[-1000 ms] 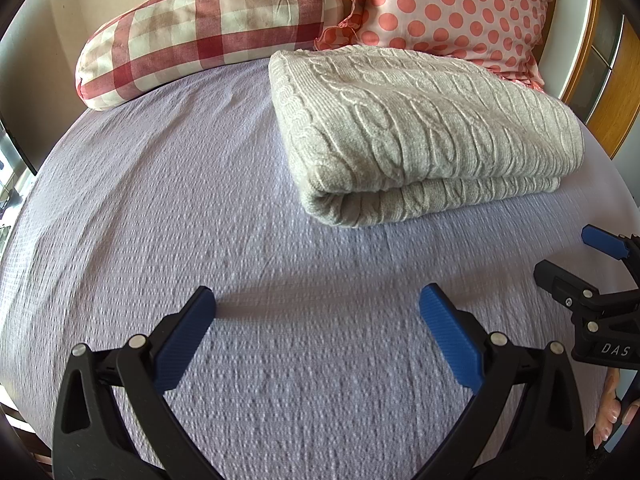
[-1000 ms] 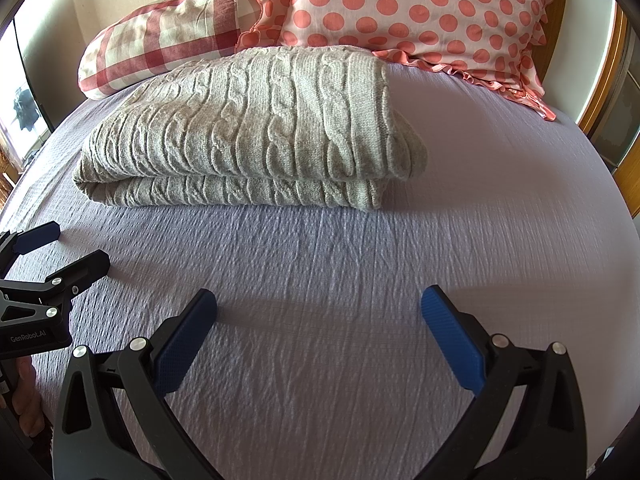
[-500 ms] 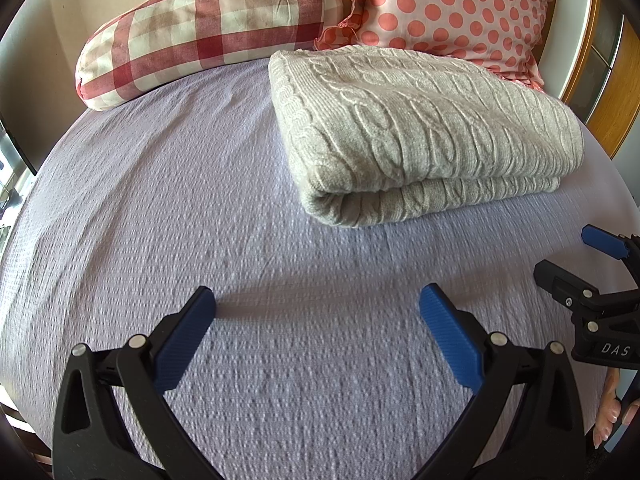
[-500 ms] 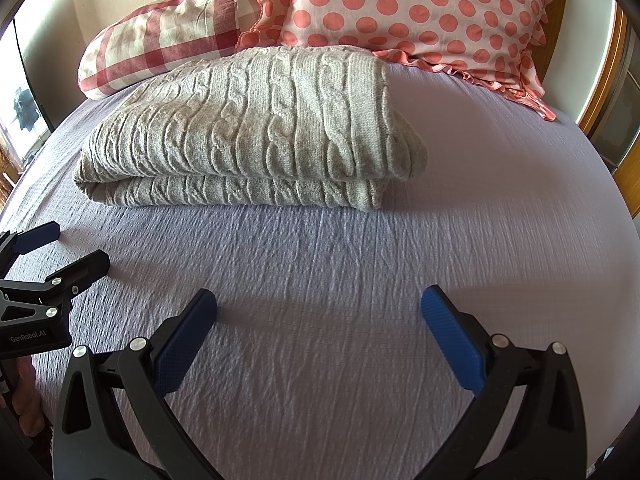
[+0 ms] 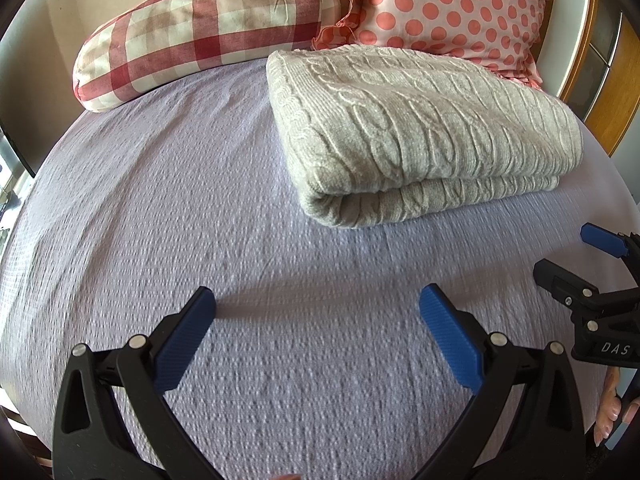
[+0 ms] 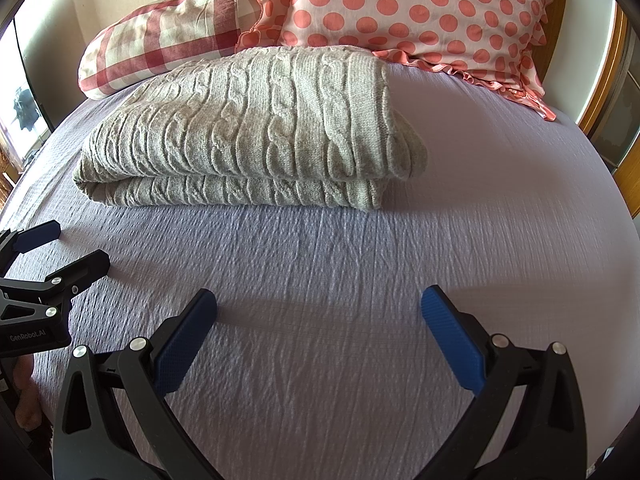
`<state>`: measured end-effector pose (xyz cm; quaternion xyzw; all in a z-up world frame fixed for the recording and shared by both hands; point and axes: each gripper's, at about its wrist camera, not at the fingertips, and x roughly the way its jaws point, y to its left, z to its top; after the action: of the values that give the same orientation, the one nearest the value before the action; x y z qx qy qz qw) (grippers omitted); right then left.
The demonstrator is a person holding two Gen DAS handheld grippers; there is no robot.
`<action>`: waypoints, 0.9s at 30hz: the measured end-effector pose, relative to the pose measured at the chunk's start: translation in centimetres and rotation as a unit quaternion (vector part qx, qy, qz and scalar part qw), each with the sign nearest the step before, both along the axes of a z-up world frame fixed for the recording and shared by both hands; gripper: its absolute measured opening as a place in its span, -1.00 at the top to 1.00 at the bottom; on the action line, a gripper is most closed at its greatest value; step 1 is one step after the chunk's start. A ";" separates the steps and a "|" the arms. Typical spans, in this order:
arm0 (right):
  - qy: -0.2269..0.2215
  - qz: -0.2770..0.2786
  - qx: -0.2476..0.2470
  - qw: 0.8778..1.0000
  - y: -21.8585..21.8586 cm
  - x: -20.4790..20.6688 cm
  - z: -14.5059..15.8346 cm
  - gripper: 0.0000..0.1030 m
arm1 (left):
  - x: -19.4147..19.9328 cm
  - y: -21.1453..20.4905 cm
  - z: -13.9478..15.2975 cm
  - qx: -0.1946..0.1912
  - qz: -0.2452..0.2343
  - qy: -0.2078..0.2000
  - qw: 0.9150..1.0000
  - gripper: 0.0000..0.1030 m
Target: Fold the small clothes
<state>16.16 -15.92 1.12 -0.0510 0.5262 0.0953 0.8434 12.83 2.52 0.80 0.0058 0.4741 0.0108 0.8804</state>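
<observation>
A grey cable-knit sweater [image 5: 420,136] lies folded in a thick rectangle on the lilac bed sheet [image 5: 200,208], in front of the pillows. It also shows in the right wrist view [image 6: 256,128]. My left gripper [image 5: 316,312] is open and empty, low over the sheet, short of the sweater's near left corner. My right gripper [image 6: 318,312] is open and empty, short of the sweater's near right corner. Each gripper shows at the edge of the other's view: the right one [image 5: 576,256], the left one [image 6: 68,244].
A red-and-white checked pillow [image 5: 200,28] and a pink polka-dot pillow [image 5: 452,8] lean at the head of the bed. A wooden frame [image 5: 612,92] stands at the right. A window [image 6: 20,120] is at the left.
</observation>
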 end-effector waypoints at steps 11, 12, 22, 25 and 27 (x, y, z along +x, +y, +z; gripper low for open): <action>0.000 0.000 0.000 1.000 0.0 0.0 0.0 -0.97 | 0.4 0.0 0.0 -0.001 -0.003 0.009 1.000 -0.97; 0.001 0.000 0.000 1.000 0.0 0.0 0.0 -0.97 | 0.4 0.0 0.0 -0.001 -0.003 0.010 1.000 -0.97; 0.000 0.000 0.000 1.000 0.0 0.0 0.0 -0.97 | 0.5 0.1 0.0 0.000 -0.009 0.015 1.000 -0.97; 0.001 0.000 0.000 1.000 0.0 0.1 0.0 -0.97 | 0.5 0.1 0.0 0.000 -0.010 0.013 1.000 -0.97; 0.000 0.000 0.000 1.000 0.0 0.1 0.0 -0.97 | 0.4 0.0 0.0 0.000 -0.011 0.013 1.000 -0.97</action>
<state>16.23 -15.89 1.15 -0.0511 0.5267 0.0952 0.8432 13.25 2.57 0.75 0.0114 0.4850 0.0010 0.8744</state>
